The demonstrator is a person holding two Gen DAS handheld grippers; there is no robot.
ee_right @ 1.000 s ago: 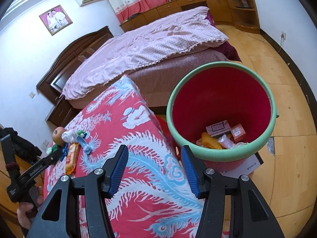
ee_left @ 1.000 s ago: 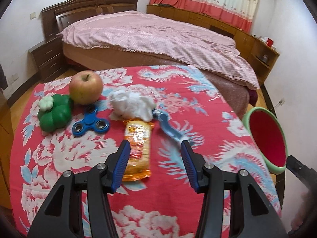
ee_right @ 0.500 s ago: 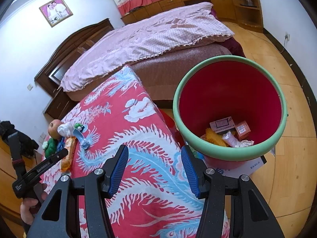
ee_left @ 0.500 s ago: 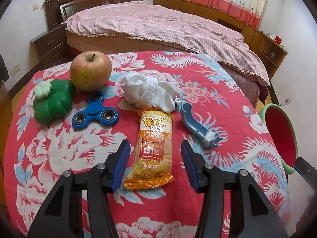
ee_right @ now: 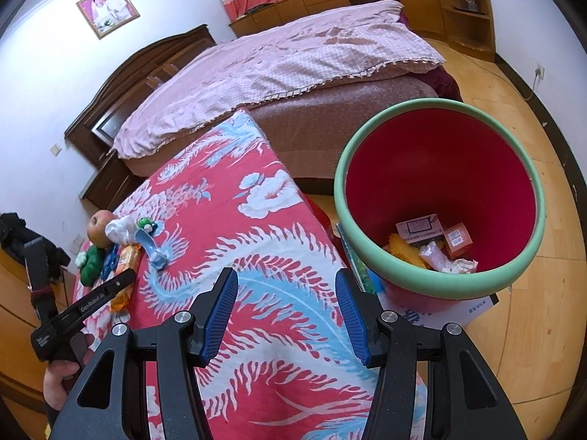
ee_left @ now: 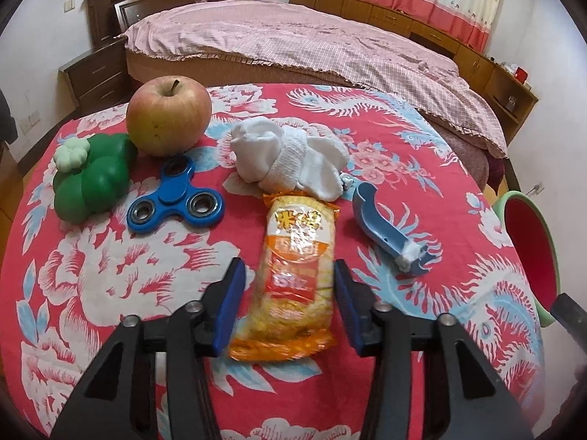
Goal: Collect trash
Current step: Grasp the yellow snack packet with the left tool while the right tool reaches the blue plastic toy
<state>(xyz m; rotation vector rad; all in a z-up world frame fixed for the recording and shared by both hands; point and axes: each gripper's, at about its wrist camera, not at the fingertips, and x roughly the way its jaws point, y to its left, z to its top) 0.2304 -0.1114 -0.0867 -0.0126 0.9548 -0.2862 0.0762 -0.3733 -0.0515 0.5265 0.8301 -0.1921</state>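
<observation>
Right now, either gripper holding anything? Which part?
Nothing is gripped. The left gripper straddles the snack packet's lower half; its jaws have just been closing, pads not yet pressing. The right gripper is empty.

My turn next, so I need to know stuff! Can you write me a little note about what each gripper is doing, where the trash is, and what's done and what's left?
Left gripper: jaws have just been closing around the orange snack wrapper, which lies on the table; the right pad looks about touching it, with a gap at the left pad, so not gripped yet.
Right gripper: open, empty, above the table edge beside the bin.
Done: some boxes and wrappers already lie in the bin.
Left: grip the wrapper, carry it to the bin. The white wad may be trash too.
</observation>
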